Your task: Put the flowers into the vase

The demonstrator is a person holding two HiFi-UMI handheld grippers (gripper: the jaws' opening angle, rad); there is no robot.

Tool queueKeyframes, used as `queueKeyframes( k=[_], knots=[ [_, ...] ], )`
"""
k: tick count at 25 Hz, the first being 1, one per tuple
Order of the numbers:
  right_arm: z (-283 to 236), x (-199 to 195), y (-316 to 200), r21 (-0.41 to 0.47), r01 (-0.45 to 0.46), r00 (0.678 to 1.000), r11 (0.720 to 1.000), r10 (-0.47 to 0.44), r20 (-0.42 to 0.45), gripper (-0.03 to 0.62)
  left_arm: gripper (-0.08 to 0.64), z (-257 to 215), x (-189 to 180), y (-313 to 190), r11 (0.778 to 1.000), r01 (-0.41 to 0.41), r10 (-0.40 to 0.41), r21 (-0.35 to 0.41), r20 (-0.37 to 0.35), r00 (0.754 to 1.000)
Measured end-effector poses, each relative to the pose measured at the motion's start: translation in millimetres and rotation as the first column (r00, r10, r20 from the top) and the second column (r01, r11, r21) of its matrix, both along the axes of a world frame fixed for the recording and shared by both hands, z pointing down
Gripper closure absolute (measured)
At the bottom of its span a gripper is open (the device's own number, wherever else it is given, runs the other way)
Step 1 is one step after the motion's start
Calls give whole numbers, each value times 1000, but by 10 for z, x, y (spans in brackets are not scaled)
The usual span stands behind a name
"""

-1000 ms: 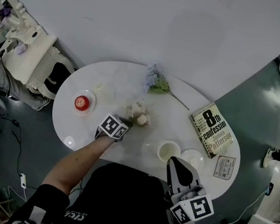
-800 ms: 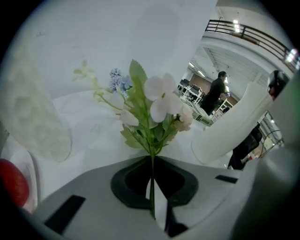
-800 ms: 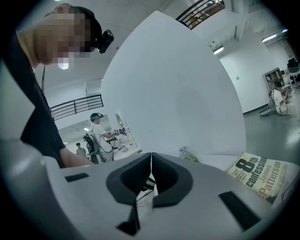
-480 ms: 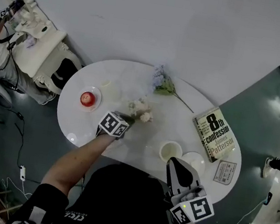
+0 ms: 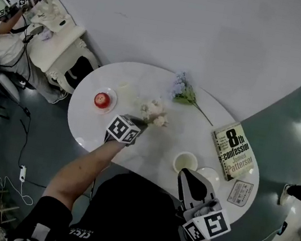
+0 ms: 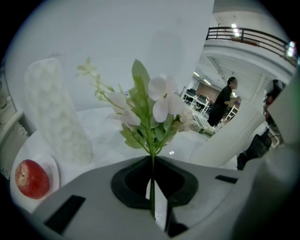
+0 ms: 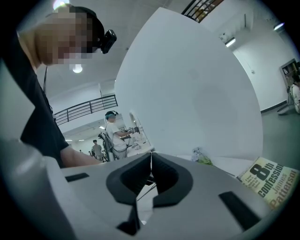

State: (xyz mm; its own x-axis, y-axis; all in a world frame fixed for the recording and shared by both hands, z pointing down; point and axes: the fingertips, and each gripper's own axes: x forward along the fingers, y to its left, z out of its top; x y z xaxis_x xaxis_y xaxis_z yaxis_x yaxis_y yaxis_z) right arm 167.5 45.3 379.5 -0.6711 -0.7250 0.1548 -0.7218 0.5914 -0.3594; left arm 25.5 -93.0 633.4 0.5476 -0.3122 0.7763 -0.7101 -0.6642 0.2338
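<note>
Now the left gripper (image 5: pixel 137 123) has come up a bit & edged left toward the apple (image 5: pixel 102 100), w/ the white flowers (image 5: pixel 154 112) along for the ride. Its jaws have stayed clamped tight on the thin green stem (image 6: pixel 151 151). The head cam has swung too, so part of that shift is only apparent. The right gripper (image 5: pixel 186 176) hasn't budged: it sits at the near right edge of the table (image 5: pixel 140 78), jaws together, nothing btw them.

Meaning, prob: pick-up of the first bunch is done & the carry to the vase (image 6: pixel 57 117) is starting. The vase stands left of the held flowers, beside the apple's plate (image 5: pixel 112 102). The blue flowers (image 5: pixel 183 91) lie on the far side of the table, untouched, so that's one more trip.

Hard to see:
- In the head view the vase is nearly lost, pale & see-through on the white tabletop, so its mouth can't be placed there.
- The left gripper view shows it tall & frosted, but the mouth isn't clear either.
- The stem's lower end is hidden behind the jaws, so no telling how much length is left to drop in.
- Whether the bunch is fully clear of the tabletop can't be settled.
</note>
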Motion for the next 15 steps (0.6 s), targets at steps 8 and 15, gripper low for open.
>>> queueKeyframes(
  k=[8, 15],
  knots=[
    [-57, -212, -55, 16, 42, 999, 999, -42, -5, 568, 541, -120, -220, -10, 999, 25, -25, 24, 0, 1000],
    [-85, -758, -116, 24, 58, 998, 998, -57, -35, 568, 541, -167, -425, -33, 998, -50, 50, 36, 4, 999]
  ],
)
